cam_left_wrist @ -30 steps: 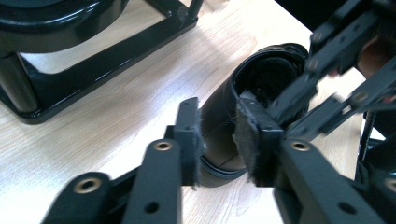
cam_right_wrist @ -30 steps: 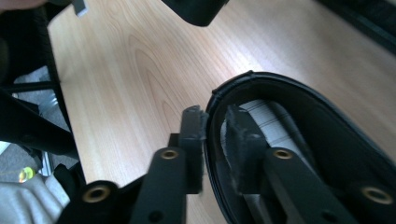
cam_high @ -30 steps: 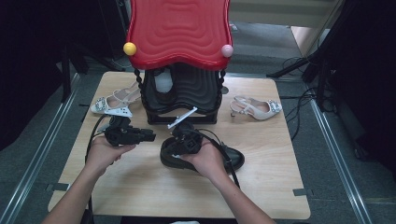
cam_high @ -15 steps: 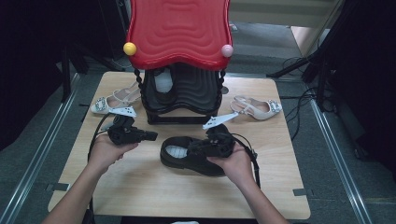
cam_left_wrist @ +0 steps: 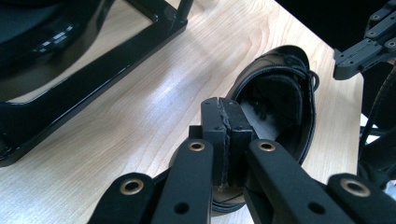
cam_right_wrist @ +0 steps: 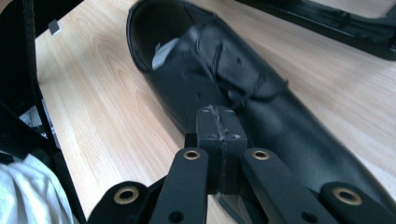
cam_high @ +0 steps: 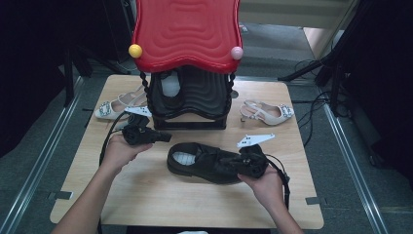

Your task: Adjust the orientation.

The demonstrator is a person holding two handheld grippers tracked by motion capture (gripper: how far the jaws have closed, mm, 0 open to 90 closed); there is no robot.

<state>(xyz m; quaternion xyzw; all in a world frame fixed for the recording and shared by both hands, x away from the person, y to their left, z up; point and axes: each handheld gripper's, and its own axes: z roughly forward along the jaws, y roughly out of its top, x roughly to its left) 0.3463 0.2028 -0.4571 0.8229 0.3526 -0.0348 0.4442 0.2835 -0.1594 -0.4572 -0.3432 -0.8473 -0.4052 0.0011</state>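
A black leather lace-up shoe (cam_high: 202,160) lies on its sole in the middle of the wooden table (cam_high: 146,200), heel opening to the left. My left gripper (cam_high: 167,138) sits just left of the heel, pointing right. In the left gripper view its jaws (cam_left_wrist: 223,111) are pressed together with nothing between them, and the shoe's opening (cam_left_wrist: 275,107) lies right behind. My right gripper (cam_high: 234,165) rests at the toe end. Its jaws (cam_right_wrist: 218,120) are shut and empty over the shoe's upper (cam_right_wrist: 261,116).
A red-topped rack (cam_high: 187,31) on a black frame (cam_high: 190,124) stands at the back middle. One pale heeled shoe (cam_high: 113,107) lies to its left, another (cam_high: 268,113) to its right. The other gripper (cam_left_wrist: 366,46) shows at the top right of the left gripper view.
My right hand has carried its gripper from the middle of the black shoe rightward, then down to the toe end. The left gripper and the shoe have hardly moved.
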